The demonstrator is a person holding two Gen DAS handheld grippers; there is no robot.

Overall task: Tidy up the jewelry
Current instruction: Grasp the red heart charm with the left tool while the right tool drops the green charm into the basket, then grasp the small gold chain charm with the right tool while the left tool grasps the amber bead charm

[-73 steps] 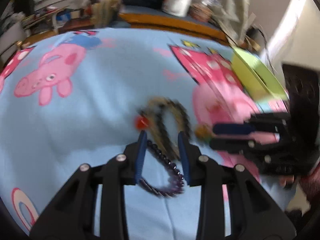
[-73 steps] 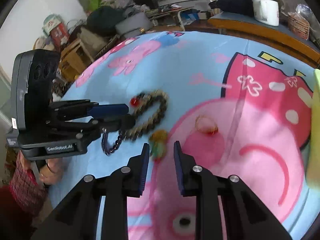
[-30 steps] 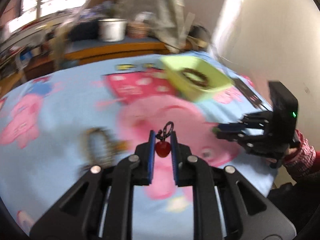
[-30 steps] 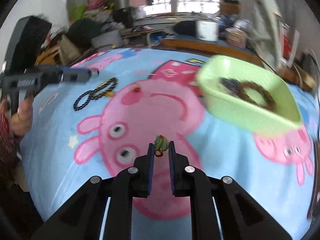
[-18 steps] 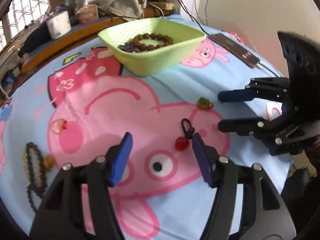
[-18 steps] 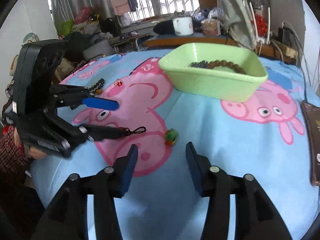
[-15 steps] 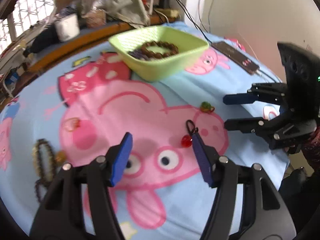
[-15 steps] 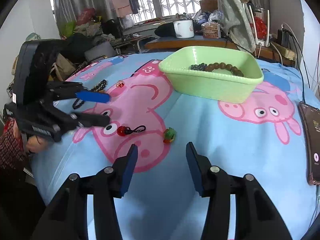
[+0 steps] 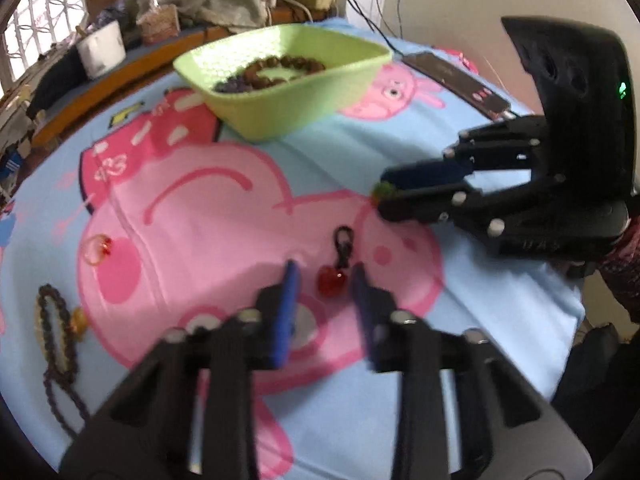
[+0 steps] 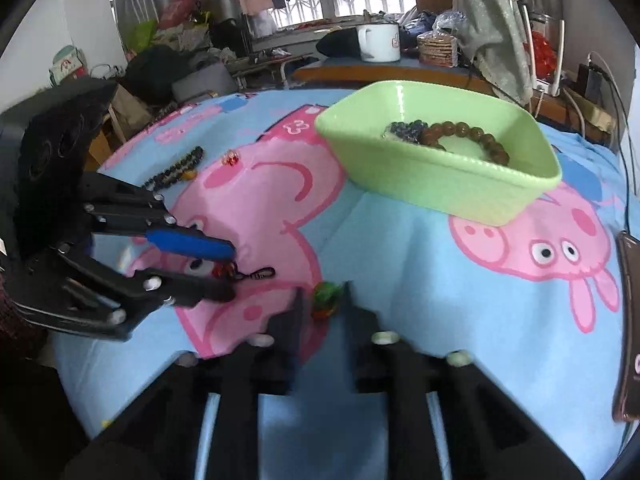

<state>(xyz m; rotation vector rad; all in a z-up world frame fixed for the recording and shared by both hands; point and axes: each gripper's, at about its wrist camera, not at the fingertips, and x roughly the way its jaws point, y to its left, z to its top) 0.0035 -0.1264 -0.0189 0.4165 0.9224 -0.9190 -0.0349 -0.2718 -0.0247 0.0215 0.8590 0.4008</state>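
My left gripper (image 9: 323, 278) is open, its jaws on either side of a red heart charm (image 9: 331, 280) with a black clasp that lies on the cartoon pig cloth. My right gripper (image 10: 322, 300) is open around a small green and orange charm (image 10: 326, 300) on the cloth. Each gripper shows in the other's view, the right gripper (image 9: 380, 196) in the left wrist view and the left gripper (image 10: 226, 270) in the right wrist view. A green tray (image 10: 436, 184) behind them holds a brown bead bracelet (image 10: 466, 134) and a dark bead bracelet (image 10: 406, 128).
A dark bead necklace (image 9: 56, 332) and a clear ring with a red stone (image 9: 96, 246) lie at the cloth's left. A phone (image 9: 456, 78) lies at the right edge, near the table's front edge. A white mug (image 10: 378, 42) stands on the cluttered desk behind.
Both grippers had let go of their charms on the cloth and opened wide. Since then both have dropped low, and their jaws have narrowed around the charms.
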